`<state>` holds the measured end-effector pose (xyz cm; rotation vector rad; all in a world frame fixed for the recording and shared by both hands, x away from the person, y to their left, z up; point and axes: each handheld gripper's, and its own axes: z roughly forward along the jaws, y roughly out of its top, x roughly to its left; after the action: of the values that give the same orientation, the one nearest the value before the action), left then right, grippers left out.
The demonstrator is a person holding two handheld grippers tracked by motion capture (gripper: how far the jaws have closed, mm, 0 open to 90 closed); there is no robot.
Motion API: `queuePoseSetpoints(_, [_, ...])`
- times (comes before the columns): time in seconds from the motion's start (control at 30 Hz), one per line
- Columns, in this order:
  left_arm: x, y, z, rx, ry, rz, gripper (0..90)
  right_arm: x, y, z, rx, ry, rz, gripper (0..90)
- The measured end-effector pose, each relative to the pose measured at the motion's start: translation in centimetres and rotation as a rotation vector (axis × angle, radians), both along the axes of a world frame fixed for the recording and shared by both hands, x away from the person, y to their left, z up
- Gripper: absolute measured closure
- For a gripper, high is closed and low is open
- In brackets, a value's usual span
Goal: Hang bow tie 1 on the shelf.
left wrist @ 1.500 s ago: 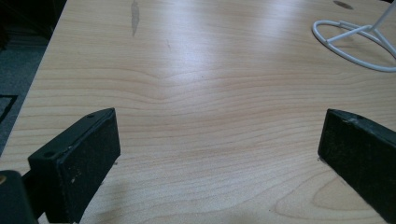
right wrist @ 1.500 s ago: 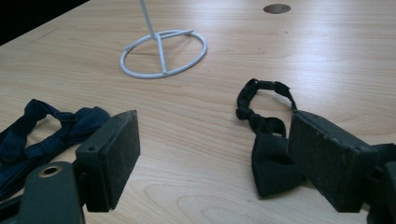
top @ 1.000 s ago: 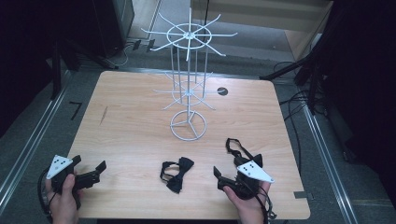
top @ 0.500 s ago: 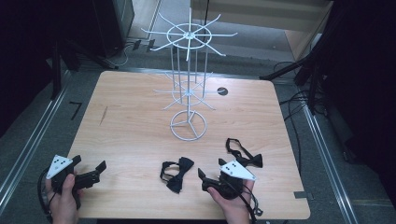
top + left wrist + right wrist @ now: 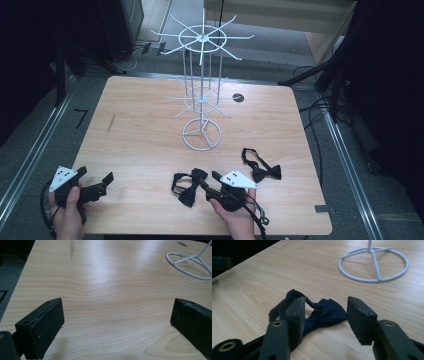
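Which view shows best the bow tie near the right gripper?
The right gripper view: the dark bow tie lies close between its open jaws. The high view shows it small beside the right gripper.

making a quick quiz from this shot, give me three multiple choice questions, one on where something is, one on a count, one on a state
1. Where does the white wire stand rest?
A. on the floor
B. on the wooden table, toward the far middle
C. at the near left corner

2. How many bow ties lie on the table?
A. one
B. two
C. four

3. How is the right claw?
A. open, a bow tie between its jaws
B. shut on the stand
C. shut on nothing

Answers:
1 B, the stand's ring base sits on the tabletop past the bow ties.
2 B, one bow tie lies at the right claw and another bow tie lies off to its right.
3 A, the right gripper view shows a gap between the jaws, with dark fabric in it.
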<state>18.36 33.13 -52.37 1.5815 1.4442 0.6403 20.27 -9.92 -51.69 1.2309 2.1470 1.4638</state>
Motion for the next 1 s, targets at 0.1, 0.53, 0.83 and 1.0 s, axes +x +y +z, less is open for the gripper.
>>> queuePoseSetpoints(0.1, [0.0, 0.0, 0.0, 0.0, 0.001, -0.001, 0.0, 0.2, 0.7, -0.1, -0.008, -0.004, 0.013, 55.8])
queuePoseSetpoints(0.53, [0.0, 0.0, 0.0, 0.001, 0.002, -0.002, 0.0, 1.6, 3.0, -0.8, -0.08, 0.028, 0.045, 62.3])
queuePoseSetpoints(0.83, [0.0, 0.0, 0.0, 0.0, 0.002, -0.003, 0.0, 2.3, 4.5, -1.6, -0.149, 0.043, 0.049, 67.0])
queuePoseSetpoints(1.0, [0.0, 0.0, 0.0, -0.001, 0.002, -0.004, 0.0, 2.3, 4.6, -1.9, -0.171, 0.041, 0.05, 78.0])
